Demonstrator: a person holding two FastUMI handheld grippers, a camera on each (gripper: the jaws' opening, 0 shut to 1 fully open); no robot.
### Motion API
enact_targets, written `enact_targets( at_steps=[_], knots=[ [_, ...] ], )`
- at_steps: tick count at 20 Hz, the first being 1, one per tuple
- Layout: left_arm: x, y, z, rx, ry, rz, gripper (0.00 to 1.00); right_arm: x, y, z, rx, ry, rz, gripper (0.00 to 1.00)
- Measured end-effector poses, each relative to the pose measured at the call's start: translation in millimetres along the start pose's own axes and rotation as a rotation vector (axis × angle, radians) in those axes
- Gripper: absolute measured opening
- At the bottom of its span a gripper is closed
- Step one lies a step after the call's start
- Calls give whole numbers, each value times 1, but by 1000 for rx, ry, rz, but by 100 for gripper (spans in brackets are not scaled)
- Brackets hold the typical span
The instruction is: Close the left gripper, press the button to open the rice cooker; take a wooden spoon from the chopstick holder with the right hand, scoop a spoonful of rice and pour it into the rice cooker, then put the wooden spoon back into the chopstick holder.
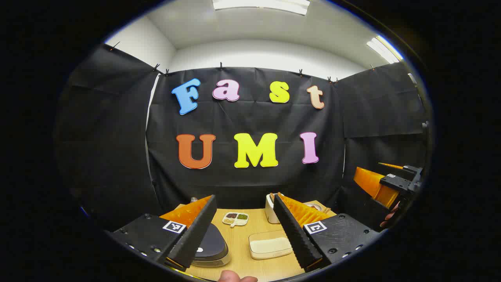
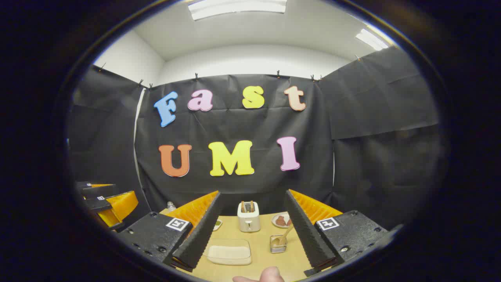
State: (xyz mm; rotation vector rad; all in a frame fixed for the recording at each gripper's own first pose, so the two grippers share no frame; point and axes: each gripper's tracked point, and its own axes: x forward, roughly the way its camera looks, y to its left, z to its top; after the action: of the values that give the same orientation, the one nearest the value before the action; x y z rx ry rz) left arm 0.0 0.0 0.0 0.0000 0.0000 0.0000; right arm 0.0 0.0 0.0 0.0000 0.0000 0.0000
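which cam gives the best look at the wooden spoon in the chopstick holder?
The right gripper view: the wooden spoon stands leaning in the chopstick holder, in plain sight between the open fingers of the right gripper. In the left gripper view, that spot lies behind a finger of the left gripper, so I can't make the spoon out there.

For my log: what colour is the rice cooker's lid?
Dark, near black, rice cooker; left gripper view.

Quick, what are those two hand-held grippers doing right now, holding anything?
Left hand-held gripper: open, holding nothing, above the table.
Right hand-held gripper: open, holding nothing.
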Motion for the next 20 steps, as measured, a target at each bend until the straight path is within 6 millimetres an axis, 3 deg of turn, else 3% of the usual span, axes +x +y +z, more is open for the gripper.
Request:
enact_targets(
  at_steps=[20],
  knots=[
    [6,-7,-2,3,-10,11,94,20,-14,-3,25,0,-18,100]
  ],
)
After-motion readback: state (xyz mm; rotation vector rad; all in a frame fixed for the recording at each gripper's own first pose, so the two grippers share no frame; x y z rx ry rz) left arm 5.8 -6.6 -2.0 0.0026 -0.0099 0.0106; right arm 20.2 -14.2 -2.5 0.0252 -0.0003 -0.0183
